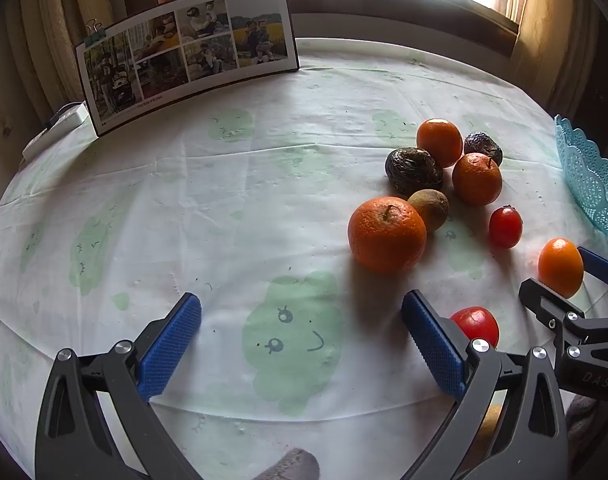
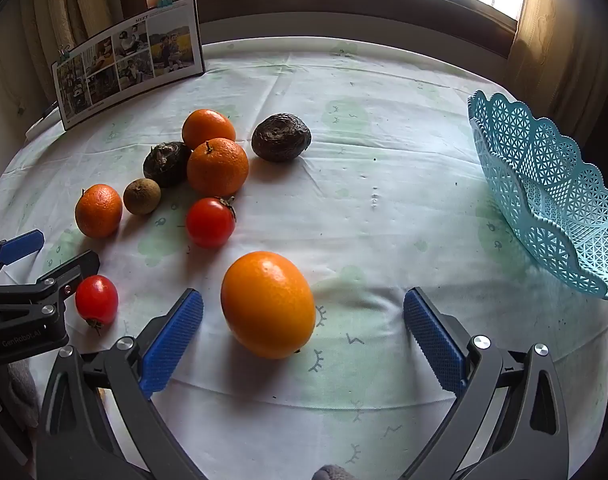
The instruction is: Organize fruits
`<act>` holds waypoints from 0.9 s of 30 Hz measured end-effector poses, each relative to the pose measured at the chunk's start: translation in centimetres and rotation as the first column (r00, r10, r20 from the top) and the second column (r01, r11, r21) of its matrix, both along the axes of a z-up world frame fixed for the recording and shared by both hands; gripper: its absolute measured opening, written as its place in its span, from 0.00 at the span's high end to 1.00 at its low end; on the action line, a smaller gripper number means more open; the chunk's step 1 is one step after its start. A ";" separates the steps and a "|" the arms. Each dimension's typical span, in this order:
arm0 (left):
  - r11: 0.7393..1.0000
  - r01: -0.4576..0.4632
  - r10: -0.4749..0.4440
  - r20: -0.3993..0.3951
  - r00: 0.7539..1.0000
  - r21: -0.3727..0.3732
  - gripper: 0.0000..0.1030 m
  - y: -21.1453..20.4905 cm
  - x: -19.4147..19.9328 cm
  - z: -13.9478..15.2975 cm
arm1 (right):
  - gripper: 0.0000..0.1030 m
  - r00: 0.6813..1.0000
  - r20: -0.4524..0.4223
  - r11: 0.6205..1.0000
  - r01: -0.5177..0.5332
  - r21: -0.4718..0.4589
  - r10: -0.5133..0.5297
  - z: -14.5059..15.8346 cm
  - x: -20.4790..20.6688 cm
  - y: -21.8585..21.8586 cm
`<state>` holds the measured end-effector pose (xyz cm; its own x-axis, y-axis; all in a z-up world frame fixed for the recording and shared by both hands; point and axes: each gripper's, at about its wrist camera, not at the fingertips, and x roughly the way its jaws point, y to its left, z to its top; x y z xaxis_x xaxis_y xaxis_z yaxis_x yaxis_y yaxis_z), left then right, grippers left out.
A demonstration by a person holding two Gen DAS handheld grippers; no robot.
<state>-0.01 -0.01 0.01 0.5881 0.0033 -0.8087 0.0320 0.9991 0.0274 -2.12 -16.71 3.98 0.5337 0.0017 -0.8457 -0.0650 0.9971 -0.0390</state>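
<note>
Several fruits lie on the table. A smooth orange (image 2: 268, 304) sits between the open fingers of my right gripper (image 2: 303, 322), nearer the left one; it also shows in the left wrist view (image 1: 561, 267). My left gripper (image 1: 302, 326) is open and empty over bare cloth. A rough mandarin (image 1: 387, 234) lies just ahead to its right. A red tomato (image 1: 476, 325) lies behind its right finger. Another tomato (image 2: 210, 222), two more mandarins (image 2: 217, 167), a small brown fruit (image 2: 142, 196) and two dark wrinkled fruits (image 2: 281, 137) cluster beyond. A turquoise lattice basket (image 2: 551, 200) stands at the right.
A photo calendar (image 1: 188, 50) held by binder clips stands at the table's far left edge. A white box (image 1: 70, 116) lies beside it. The round table (image 2: 383, 152) has a white cloth with green prints. A window and curtains lie behind.
</note>
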 end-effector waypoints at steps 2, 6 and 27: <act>1.000 0.000 0.000 -0.001 1.000 0.000 0.05 0.0 0.0 0.0 | 0.02 1.000 0.000 1.000 0.000 -0.001 0.000 0.0 0.0 0.0; 1.000 0.000 0.000 -0.002 1.000 -0.002 0.05 0.0 0.0 0.0 | 0.02 1.000 -0.002 1.000 -0.002 0.000 0.002 0.0 0.0 0.0; 1.000 0.003 -0.003 -0.008 1.000 -0.004 0.05 0.1 0.1 0.0 | 0.02 1.000 -0.011 1.000 -0.022 0.004 0.022 -0.2 0.0 -0.1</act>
<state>0.07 0.09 -0.03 0.5814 -0.0014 -0.8136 0.0350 0.9991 0.0232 -2.13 -16.81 3.78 0.5245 0.0164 -0.8513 -0.0876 0.9955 -0.0348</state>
